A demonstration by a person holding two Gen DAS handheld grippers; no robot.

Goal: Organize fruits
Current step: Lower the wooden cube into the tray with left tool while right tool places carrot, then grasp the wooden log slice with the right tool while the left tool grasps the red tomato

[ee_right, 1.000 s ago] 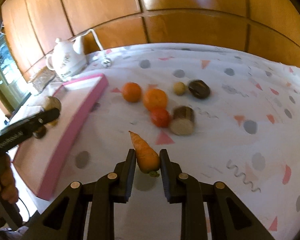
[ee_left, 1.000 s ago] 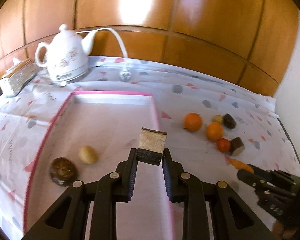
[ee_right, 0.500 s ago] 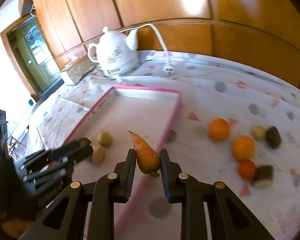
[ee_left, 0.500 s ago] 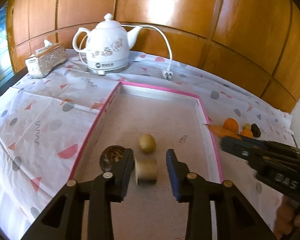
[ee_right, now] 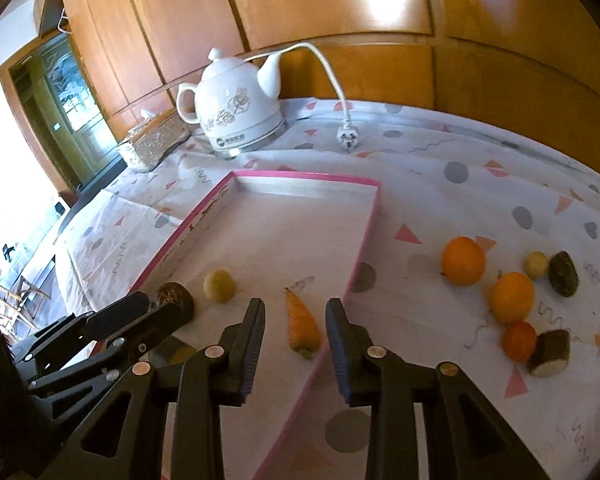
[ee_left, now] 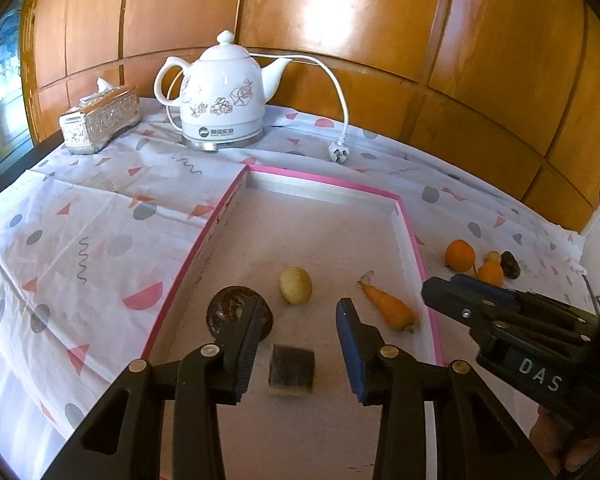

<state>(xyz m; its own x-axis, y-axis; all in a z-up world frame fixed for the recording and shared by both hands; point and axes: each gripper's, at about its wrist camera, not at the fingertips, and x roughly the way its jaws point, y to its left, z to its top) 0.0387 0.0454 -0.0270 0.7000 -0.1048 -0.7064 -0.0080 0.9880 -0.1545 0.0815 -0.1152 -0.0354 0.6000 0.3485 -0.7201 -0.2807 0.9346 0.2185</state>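
Note:
A pink-rimmed tray (ee_left: 412,236) (ee_right: 370,220) holds a dark round fruit (ee_left: 230,310), a yellow fruit (ee_left: 296,285) (ee_right: 219,286), a carrot (ee_left: 388,306) (ee_right: 302,326) and a cut brown chunk (ee_left: 292,368). My left gripper (ee_left: 298,354) is open and empty, with the chunk lying between its fingers. My right gripper (ee_right: 296,346) is open and empty, with the carrot lying between its fingers near the tray's right rim. On the cloth right of the tray lie two oranges (ee_right: 462,260) (ee_right: 512,296), a red fruit (ee_right: 519,340), another cut chunk (ee_right: 550,354), a small yellow fruit (ee_right: 536,265) and a dark fruit (ee_right: 564,274).
A white electric kettle (ee_left: 220,100) (ee_right: 240,116) with a loose plug (ee_left: 338,152) stands behind the tray. A silver tissue box (ee_left: 100,120) sits at the back left. Wood panelling backs the table. The right gripper's body (ee_left: 500,320) is just right of the tray.
Both grippers have opened. The left one let the brown chunk down in the tray and the right one carried the carrot over and let it go in the tray.

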